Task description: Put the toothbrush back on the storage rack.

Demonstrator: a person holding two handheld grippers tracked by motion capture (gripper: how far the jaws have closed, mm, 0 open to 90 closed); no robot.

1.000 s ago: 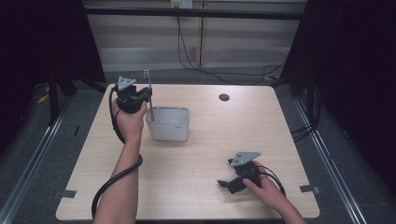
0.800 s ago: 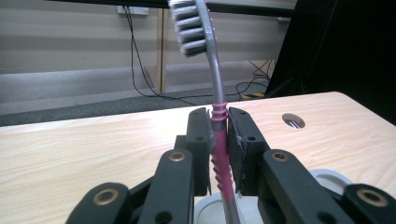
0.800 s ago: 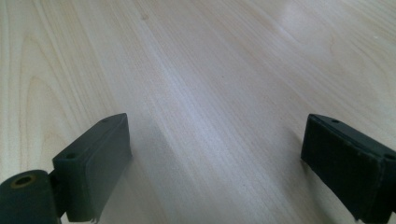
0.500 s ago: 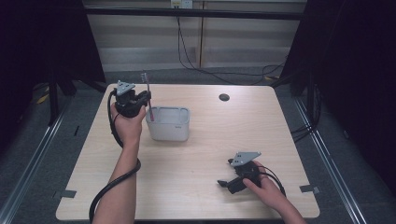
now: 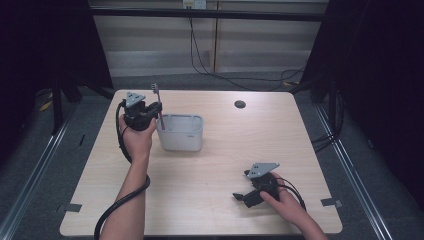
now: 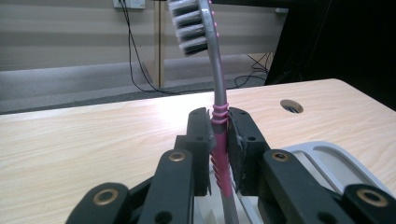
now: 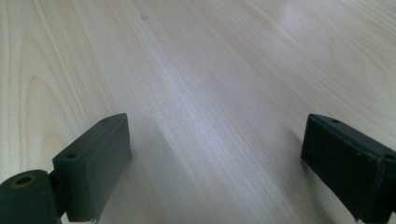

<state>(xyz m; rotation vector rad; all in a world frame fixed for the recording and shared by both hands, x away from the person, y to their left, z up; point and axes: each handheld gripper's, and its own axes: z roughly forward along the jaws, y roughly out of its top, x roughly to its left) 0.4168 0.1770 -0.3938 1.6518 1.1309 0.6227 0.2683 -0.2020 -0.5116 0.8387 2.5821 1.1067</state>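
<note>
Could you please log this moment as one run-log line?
left tool: shut on toothbrush, upright at grey bin | right tool: open, low over table

Pale smooth wood-grain table [image 5: 210, 200], glossy plastic toothbrush [image 6: 219, 112], matt grey plastic bin [image 5: 181, 134].

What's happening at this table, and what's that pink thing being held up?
A person sits at a light wooden table with a two-jaw gripper in each hand. The left gripper is clamped on the ribbed pink and grey toothbrush, holding it upright, bristles at the top, at the left edge of a pale grey plastic bin. The handle's lower end is hidden, so I cannot tell whether it reaches into the bin. The right gripper rests low at the near right of the table, jaws open and holding nothing.
</note>
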